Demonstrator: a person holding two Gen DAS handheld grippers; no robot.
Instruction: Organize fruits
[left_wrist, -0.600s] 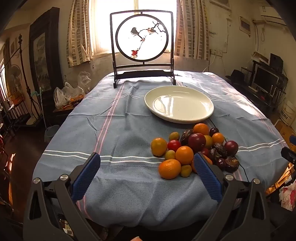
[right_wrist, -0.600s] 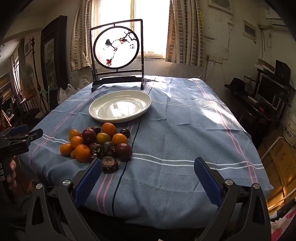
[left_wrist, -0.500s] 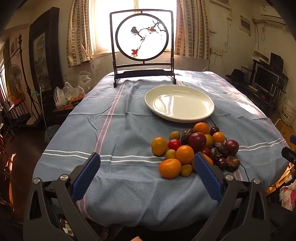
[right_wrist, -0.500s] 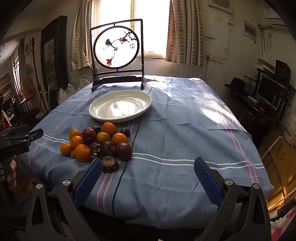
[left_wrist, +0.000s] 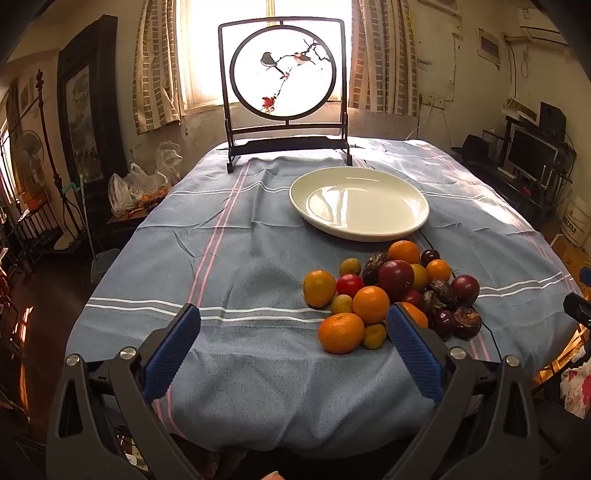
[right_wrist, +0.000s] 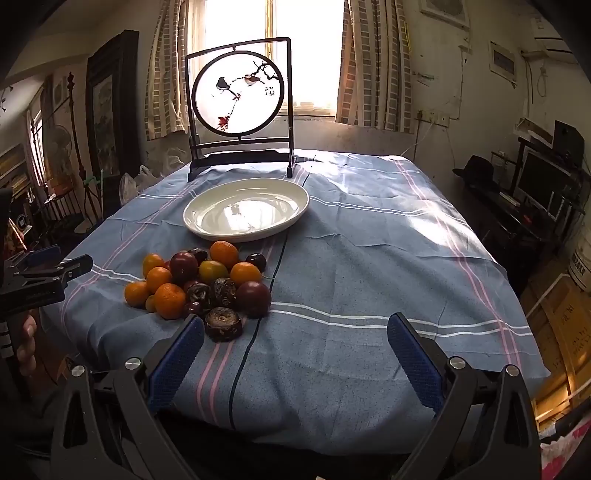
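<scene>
A heap of fruit (left_wrist: 391, 295) (right_wrist: 201, 282) lies on the blue striped tablecloth: oranges, dark red plums, small yellow fruits and wrinkled dark ones. Behind it sits an empty white plate (left_wrist: 413, 206) (right_wrist: 295, 206). My left gripper (left_wrist: 293, 321) hovers at the near table edge, open, with the heap just ahead to the right; its right finger covers part of one orange. My right gripper (right_wrist: 295, 332) is open too, with nothing between its fingers, the heap ahead on its left. The left gripper (right_wrist: 48, 273) also shows at the right wrist view's left edge, a hand beneath it.
A dark-framed round bird screen (left_wrist: 284, 85) (right_wrist: 240, 99) stands at the table's far end before a bright window. Plastic bags (left_wrist: 136, 188) sit on a low stand left of the table. A monitor and shelves (right_wrist: 543, 184) line the right wall.
</scene>
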